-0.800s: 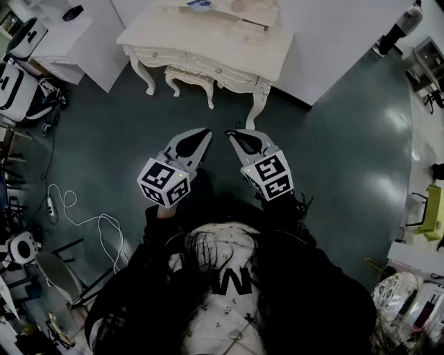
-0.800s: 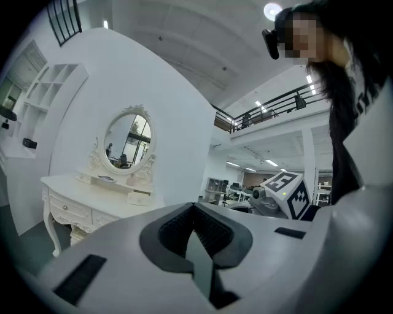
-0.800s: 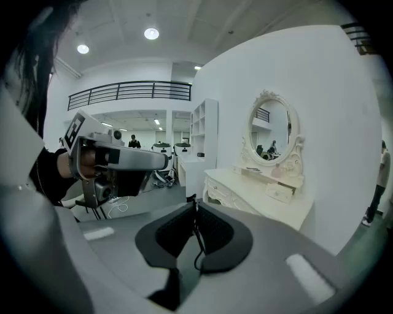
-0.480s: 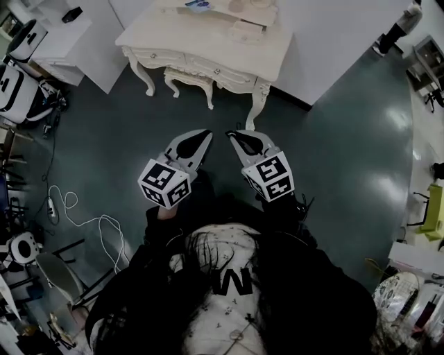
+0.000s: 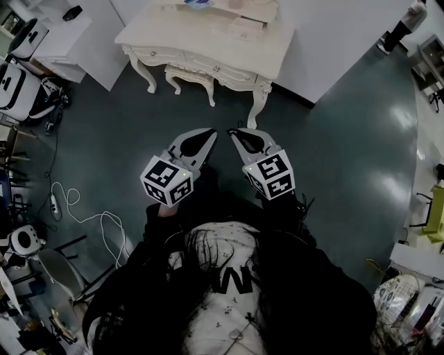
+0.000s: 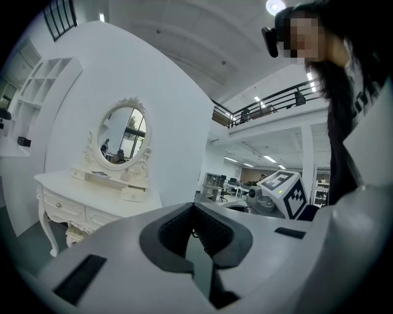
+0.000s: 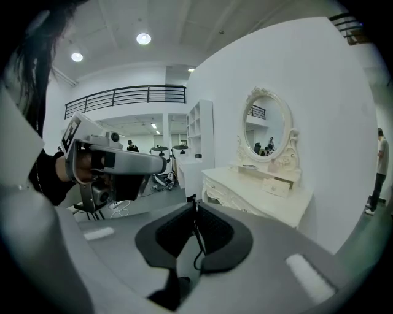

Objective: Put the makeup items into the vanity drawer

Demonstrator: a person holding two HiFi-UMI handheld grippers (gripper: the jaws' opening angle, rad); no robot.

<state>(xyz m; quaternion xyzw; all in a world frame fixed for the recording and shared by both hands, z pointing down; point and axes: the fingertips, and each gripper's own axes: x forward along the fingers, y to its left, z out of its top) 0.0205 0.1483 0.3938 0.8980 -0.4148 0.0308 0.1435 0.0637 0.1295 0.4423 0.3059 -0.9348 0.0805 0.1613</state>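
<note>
Dark green floor (image 5: 333, 152) fills the head view, and the white vanity (image 5: 208, 41) stands against the wall, well ahead of the person (image 5: 236, 291). Its oval mirror (image 6: 123, 136) rises at the back. The left gripper (image 5: 208, 133) and right gripper (image 5: 233, 133) hover side by side over the floor, tips angled toward each other, well apart from the vanity. Each gripper's own view shows both pairs of jaws pressed together with nothing between them. The vanity's front drawers (image 5: 208, 67) are closed. Small makeup items (image 5: 198, 3) lie on the vanity's top shelf, too small to identify.
</note>
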